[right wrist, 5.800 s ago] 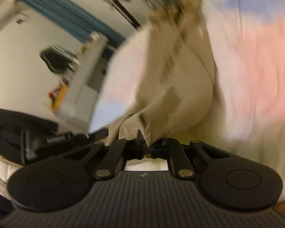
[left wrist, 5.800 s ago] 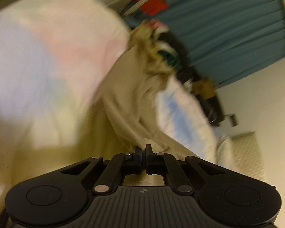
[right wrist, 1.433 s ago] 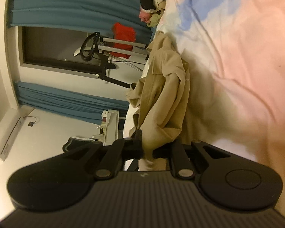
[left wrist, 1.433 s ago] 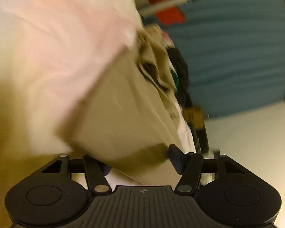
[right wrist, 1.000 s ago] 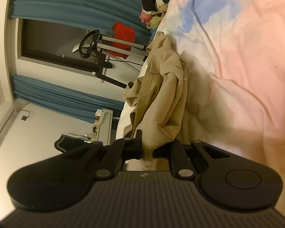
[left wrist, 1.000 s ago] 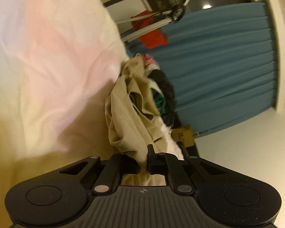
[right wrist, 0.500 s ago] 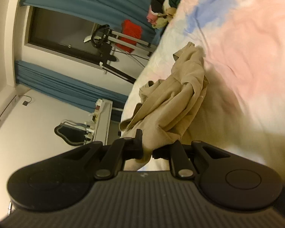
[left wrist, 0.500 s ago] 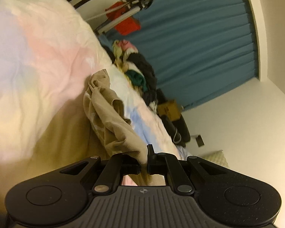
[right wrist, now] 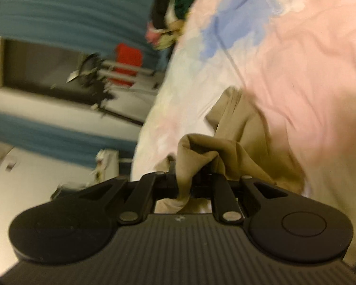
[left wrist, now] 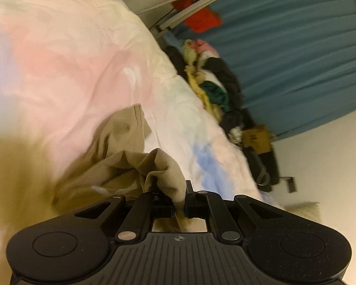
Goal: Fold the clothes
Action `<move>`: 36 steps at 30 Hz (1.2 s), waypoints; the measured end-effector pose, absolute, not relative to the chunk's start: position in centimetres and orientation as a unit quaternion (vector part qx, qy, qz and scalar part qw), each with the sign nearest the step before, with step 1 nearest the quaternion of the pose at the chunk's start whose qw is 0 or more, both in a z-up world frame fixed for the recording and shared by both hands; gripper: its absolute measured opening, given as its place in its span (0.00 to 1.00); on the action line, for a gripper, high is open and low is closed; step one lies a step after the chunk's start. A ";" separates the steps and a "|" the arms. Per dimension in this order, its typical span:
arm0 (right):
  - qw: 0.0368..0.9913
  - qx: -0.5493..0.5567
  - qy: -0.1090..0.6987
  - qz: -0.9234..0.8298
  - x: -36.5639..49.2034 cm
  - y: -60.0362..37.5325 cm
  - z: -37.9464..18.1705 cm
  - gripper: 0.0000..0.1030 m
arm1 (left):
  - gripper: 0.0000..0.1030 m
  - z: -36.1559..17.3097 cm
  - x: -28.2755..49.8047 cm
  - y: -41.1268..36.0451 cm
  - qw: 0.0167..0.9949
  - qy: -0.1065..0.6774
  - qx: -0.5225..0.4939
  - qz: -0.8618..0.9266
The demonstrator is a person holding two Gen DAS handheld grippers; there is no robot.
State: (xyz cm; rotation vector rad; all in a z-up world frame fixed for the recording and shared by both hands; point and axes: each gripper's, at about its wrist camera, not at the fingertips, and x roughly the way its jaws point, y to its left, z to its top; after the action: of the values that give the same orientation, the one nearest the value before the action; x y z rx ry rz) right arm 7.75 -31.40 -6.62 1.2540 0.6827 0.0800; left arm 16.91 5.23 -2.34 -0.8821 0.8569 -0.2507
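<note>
On the bed [left wrist: 59, 54], with its soft cover of pink, blue and cream, lies the tan garment [left wrist: 121, 147] that we want to fold. We hold it with both tongs. Our left tongs [left wrist: 179, 199] are closed tight on one bunched edge of the cloth, and our right tongs [right wrist: 188, 180] are closed tight on another bunched edge [right wrist: 192, 156]. We think we hold two edges so we can pull the cloth apart and see its shape. Most of the garment hangs down from the tongs in folds and rests on the bed cover, so it looks crumpled, not flat. We cannot tell which part of it we hold, a leg or a sleeve. Far off at the end of the bed sits a pile of other clothes [left wrist: 213, 83], dark, green and yellow, maybe waiting for their turn. Behind them hangs a blue curtain [left wrist: 296, 47]. We guess the next thing is to spread the tan cloth flat, and the loose folds could tangle as we do.
</note>
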 end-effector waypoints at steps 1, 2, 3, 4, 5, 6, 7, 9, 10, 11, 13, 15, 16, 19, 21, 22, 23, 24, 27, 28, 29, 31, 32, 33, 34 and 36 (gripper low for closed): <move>0.750 0.580 0.317 0.026 9.2 -31.5 -7.2 0.13 | 0.07 -3.0 18.6 5.0 0.810 0.405 -0.409 -0.112; 0.747 0.581 0.323 0.019 10.4 -31.6 -7.8 0.13 | 0.07 -3.6 20.0 4.7 0.812 0.408 -0.403 -0.109; 0.747 0.578 0.329 0.014 11.6 -31.7 -8.3 0.14 | 0.07 -4.2 21.0 4.5 0.815 0.409 -0.396 -0.109; 0.746 0.575 0.335 0.010 12.7 -31.7 -8.9 0.14 | 0.08 -4.8 21.8 4.4 0.817 0.411 -0.389 -0.112; 0.745 0.574 0.340 0.010 13.6 -31.9 -9.5 0.14 | 0.08 -5.2 22.0 4.6 0.818 0.412 -0.384 -0.118; 0.741 0.576 0.344 0.010 14.2 -32.0 -10.1 0.14 | 0.08 -5.6 22.2 4.8 0.817 0.412 -0.384 -0.127; 0.739 0.578 0.347 0.012 14.6 -32.1 -10.7 0.14 | 0.09 -6.1 22.6 5.0 0.815 0.413 -0.384 -0.136; 0.737 0.577 0.352 0.021 14.9 -32.2 -11.4 0.15 | 0.14 -6.9 23.1 5.3 0.814 0.416 -0.376 -0.153; 0.736 0.577 0.354 0.026 15.1 -32.3 -11.7 0.16 | 0.21 -6.9 23.1 5.4 0.815 0.415 -0.369 -0.163; 0.735 0.577 0.356 0.030 15.3 -32.3 -12.1 0.17 | 0.26 -6.9 23.0 5.5 0.816 0.413 -0.364 -0.175; 0.738 0.571 0.356 0.048 15.2 -32.3 -11.9 0.35 | 0.52 -6.6 22.9 5.3 0.817 0.407 -0.354 -0.205; 0.748 0.562 0.344 0.076 14.6 -32.2 -10.8 0.66 | 0.64 -5.4 21.9 4.9 0.831 0.392 -0.325 -0.224; 0.759 0.552 0.335 0.090 14.2 -32.0 -10.0 0.78 | 0.71 -4.7 21.0 4.7 0.842 0.380 -0.308 -0.228; 0.789 0.515 0.308 0.130 12.7 -31.1 -7.8 0.79 | 0.78 -2.8 18.3 4.0 0.871 0.342 -0.260 -0.238; 0.795 0.507 0.293 0.161 11.6 -30.6 -6.8 0.79 | 0.78 -2.0 17.1 3.6 0.880 0.334 -0.240 -0.239; 0.798 0.501 0.288 0.172 11.1 -30.3 -6.4 0.78 | 0.79 -1.8 16.7 3.3 0.885 0.331 -0.226 -0.236; 0.803 0.491 0.286 0.179 10.6 -29.9 -6.0 0.75 | 0.79 -1.7 16.4 3.0 0.891 0.328 -0.210 -0.231; 0.810 0.479 0.285 0.182 10.3 -29.6 -5.7 0.66 | 0.79 -1.6 16.1 2.7 0.898 0.325 -0.194 -0.226; 0.842 0.419 0.298 0.166 10.8 -28.7 -5.5 0.39 | 0.79 -1.6 15.4 1.8 0.913 0.317 -0.147 -0.211; 0.854 0.393 0.303 0.157 11.2 -28.3 -5.6 0.31 | 0.79 -1.9 15.5 1.4 0.916 0.317 -0.135 -0.205; 0.865 0.367 0.309 0.148 11.7 -27.9 -5.7 0.28 | 0.79 -2.3 15.8 1.0 0.919 0.317 -0.123 -0.197; 0.887 0.309 0.324 0.114 13.1 -27.4 -6.5 0.23 | 0.79 -3.4 16.5 0.3 0.923 0.321 -0.100 -0.185; 0.894 0.291 0.327 0.099 13.8 -27.3 -7.0 0.23 | 0.79 -4.0 16.9 0.0 0.924 0.325 -0.091 -0.180; 0.900 0.275 0.328 0.085 14.3 -27.1 -7.5 0.23 | 0.79 -4.7 17.5 -0.3 0.924 0.330 -0.084 -0.174; 0.905 0.260 0.328 0.073 14.8 -27.0 -8.0 0.23 | 0.78 -5.4 18.0 -0.4 0.923 0.335 -0.083 -0.169; 0.913 0.235 0.328 0.062 15.6 -26.5 -8.9 0.22 | 0.78 -6.4 18.7 -0.5 0.923 0.339 -0.085 -0.162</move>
State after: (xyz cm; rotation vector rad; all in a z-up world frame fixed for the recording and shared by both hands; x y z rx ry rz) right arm 15.60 -26.52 -8.90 0.4836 0.6767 0.1271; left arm 18.70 -0.54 -6.39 -0.1742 0.6966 -0.3322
